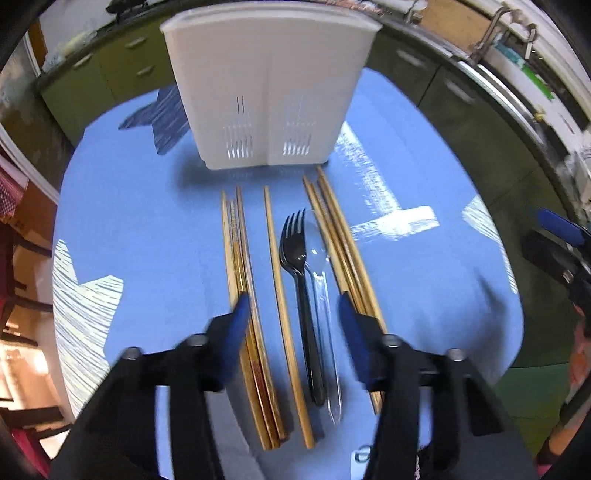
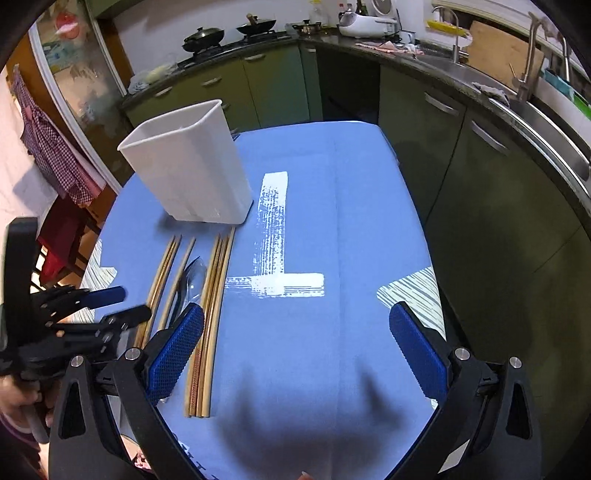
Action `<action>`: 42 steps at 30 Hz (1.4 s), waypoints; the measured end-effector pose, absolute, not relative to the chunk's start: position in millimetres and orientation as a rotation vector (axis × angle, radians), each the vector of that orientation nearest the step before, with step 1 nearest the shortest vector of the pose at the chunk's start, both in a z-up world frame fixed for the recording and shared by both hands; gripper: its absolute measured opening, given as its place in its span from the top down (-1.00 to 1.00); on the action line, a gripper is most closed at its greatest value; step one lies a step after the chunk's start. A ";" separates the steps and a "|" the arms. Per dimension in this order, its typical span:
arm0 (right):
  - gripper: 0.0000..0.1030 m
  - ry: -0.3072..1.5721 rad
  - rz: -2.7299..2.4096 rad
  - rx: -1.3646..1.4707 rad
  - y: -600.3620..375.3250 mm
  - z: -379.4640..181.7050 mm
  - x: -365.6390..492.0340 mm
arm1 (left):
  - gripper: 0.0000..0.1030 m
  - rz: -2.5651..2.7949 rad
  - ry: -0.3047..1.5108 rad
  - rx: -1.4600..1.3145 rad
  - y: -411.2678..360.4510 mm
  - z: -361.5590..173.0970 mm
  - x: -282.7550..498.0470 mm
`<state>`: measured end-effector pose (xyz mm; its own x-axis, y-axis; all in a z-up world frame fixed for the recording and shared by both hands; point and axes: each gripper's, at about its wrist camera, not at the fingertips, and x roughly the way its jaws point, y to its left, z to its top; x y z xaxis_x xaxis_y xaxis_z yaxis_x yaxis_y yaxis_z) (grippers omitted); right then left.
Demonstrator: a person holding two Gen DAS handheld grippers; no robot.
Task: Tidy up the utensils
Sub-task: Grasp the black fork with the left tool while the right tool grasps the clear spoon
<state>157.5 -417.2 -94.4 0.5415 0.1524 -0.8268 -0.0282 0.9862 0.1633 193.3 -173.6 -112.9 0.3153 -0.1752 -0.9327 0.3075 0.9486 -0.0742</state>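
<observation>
A white slotted utensil holder [image 1: 266, 92] [image 2: 188, 166] stands upright at the back of the blue tablecloth [image 1: 147, 221]. In front of it lie three wooden chopsticks [image 1: 240, 277], a single chopstick [image 1: 279, 295], a black fork [image 1: 295, 266], a clear plastic spoon [image 1: 323, 288] and another chopstick bundle [image 1: 343, 251] [image 2: 210, 295]. My left gripper [image 1: 293, 314] [image 2: 122, 304] hovers over the row, jaws partly apart around the single chopstick, fork and spoon, touching none. My right gripper [image 2: 299, 347] stands wide open over bare cloth to the right of the utensils.
White painted marks [image 2: 275, 258] cross the cloth. Green kitchen cabinets [image 2: 461, 184] and a sink counter [image 2: 535, 110] run behind and to the right of the table. A stove with pans [image 2: 229, 33] is at the back. A checked cloth [image 2: 48, 147] hangs at the left.
</observation>
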 end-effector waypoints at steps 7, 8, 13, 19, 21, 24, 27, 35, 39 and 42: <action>-0.92 1.015 0.148 0.141 -411.5 -103.8 164.5 | 0.72 -0.319 1.300 0.116 -184.0 -137.3 211.5; -0.92 1.016 0.153 0.143 -411.0 -104.8 165.0 | 0.72 -0.313 1.302 0.128 -186.7 -139.8 212.5; -0.92 1.014 0.173 0.152 -410.3 -106.9 167.0 | 0.72 -0.293 1.319 0.155 -194.1 -147.5 217.8; -0.92 1.013 0.182 0.156 -412.4 -108.0 165.6 | 0.72 -0.269 1.351 0.178 -203.4 -161.3 226.2; -0.92 1.015 0.184 0.151 -411.7 -108.2 164.9 | 0.72 -0.267 1.350 0.183 -206.5 -163.0 230.1; -0.92 1.023 0.178 0.137 -410.2 -108.1 165.5 | 0.78 -0.271 1.348 0.185 -208.0 -163.8 233.4; -0.92 1.040 0.162 0.123 -408.9 -109.1 167.0 | 0.84 -0.282 1.344 0.166 -208.1 -162.3 234.9; -0.92 1.154 0.207 0.138 -392.4 -114.8 177.3 | 0.85 -0.363 1.196 0.070 -186.9 -117.1 221.4; -0.81 1.234 0.239 0.152 -370.3 -125.2 185.6 | 0.85 -0.365 1.077 0.030 -168.8 -90.9 211.9; -0.58 1.282 0.241 0.148 -350.0 -133.5 192.6 | 0.85 -0.353 0.975 0.007 -150.7 -75.3 197.3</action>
